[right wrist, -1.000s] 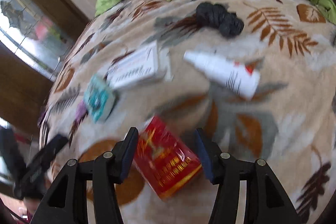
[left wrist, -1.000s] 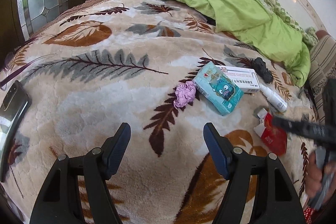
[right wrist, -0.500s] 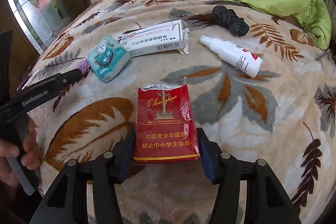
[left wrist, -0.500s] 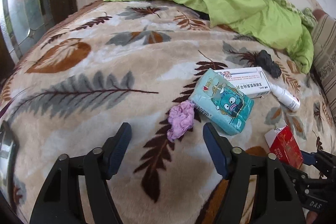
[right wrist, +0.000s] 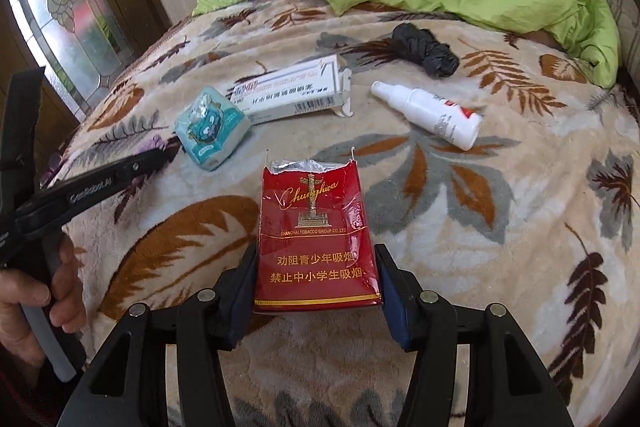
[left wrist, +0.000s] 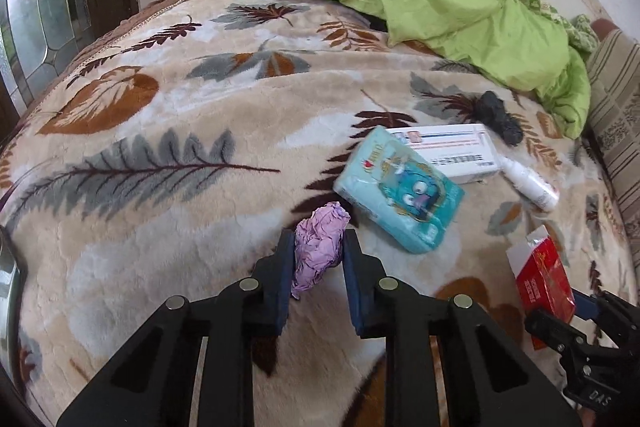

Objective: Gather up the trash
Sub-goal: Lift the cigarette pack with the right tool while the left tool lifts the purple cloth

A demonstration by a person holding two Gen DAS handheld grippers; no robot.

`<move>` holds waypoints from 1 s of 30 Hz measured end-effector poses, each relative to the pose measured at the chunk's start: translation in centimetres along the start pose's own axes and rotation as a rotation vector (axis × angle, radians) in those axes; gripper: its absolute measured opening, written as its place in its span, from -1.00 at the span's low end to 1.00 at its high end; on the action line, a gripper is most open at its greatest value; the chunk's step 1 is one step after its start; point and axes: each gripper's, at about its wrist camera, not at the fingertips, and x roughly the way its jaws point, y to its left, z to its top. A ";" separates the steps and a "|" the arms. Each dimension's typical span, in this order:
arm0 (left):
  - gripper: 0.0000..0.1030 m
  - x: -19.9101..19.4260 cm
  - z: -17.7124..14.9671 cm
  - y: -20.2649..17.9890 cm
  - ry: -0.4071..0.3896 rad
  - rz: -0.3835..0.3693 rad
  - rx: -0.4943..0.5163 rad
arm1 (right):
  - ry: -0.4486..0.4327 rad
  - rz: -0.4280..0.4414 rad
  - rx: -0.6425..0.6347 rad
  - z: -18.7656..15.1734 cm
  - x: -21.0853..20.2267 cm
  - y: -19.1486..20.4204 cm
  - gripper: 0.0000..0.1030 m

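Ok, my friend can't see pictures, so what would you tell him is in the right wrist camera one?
The right gripper clamps a torn-open red Chunghwa cigarette pack on a leaf-patterned blanket. Beyond it lie a teal tissue pack, a white medicine box, a white spray bottle and a black crumpled bag.

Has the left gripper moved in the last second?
Yes. The left gripper has come forward to the purple paper wad beside the teal tissue pack, and its fingers now pinch it.
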 end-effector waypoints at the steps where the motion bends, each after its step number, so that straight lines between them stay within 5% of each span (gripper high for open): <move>1: -0.57 -0.8 -0.2 -0.3 -0.012 -0.015 0.004 | -0.012 0.001 0.009 -0.1 -0.4 -0.1 0.13; 11: -0.57 -6.2 -3.3 -5.8 -0.122 -0.069 0.111 | -0.173 -0.046 0.114 -2.6 -6.5 -0.9 0.14; 22: -0.56 -10.3 -8.3 -8.6 -0.140 -0.098 0.169 | -0.225 -0.014 0.229 -7.3 -11.1 -4.3 0.14; 30: -0.57 -10.7 -9.2 -9.5 -0.157 -0.074 0.193 | -0.261 -0.028 0.185 -7.6 -11.9 -3.2 0.14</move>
